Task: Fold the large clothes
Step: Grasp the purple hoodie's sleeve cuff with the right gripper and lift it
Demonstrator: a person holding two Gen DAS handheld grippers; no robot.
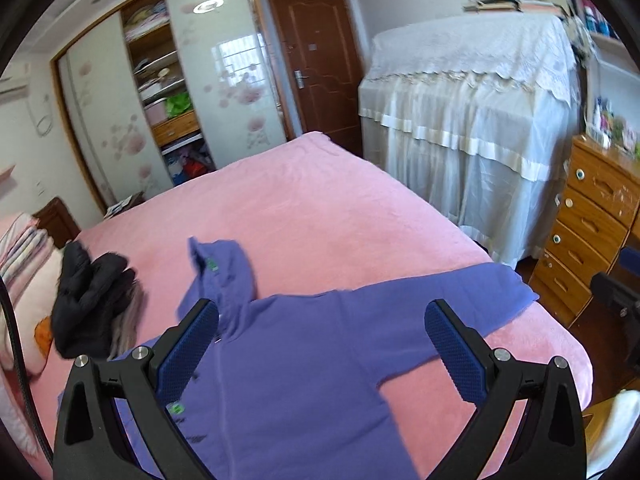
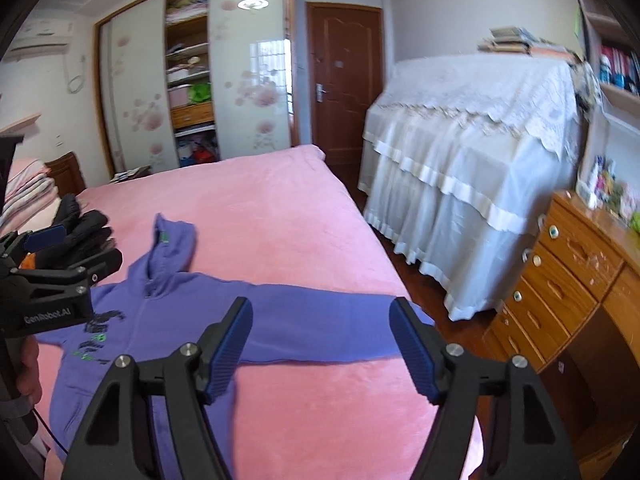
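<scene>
A purple hoodie (image 1: 304, 360) lies spread flat, front up, on the pink bed (image 1: 320, 208), its hood toward the far side and one sleeve stretched right to the bed's edge. It also shows in the right wrist view (image 2: 168, 312). My left gripper (image 1: 322, 320) is open and empty, hovering above the hoodie's chest. It also shows at the left of the right wrist view (image 2: 76, 248). My right gripper (image 2: 322, 316) is open and empty, above the stretched right sleeve (image 2: 320, 332).
A dark jacket heap (image 1: 92, 300) and folded bedding (image 1: 20, 252) lie at the bed's left. A cloth-covered piece of furniture (image 1: 472, 120) and a wooden chest of drawers (image 2: 572, 280) stand right of the bed. A wardrobe (image 2: 192, 76) and door (image 2: 344, 80) are behind.
</scene>
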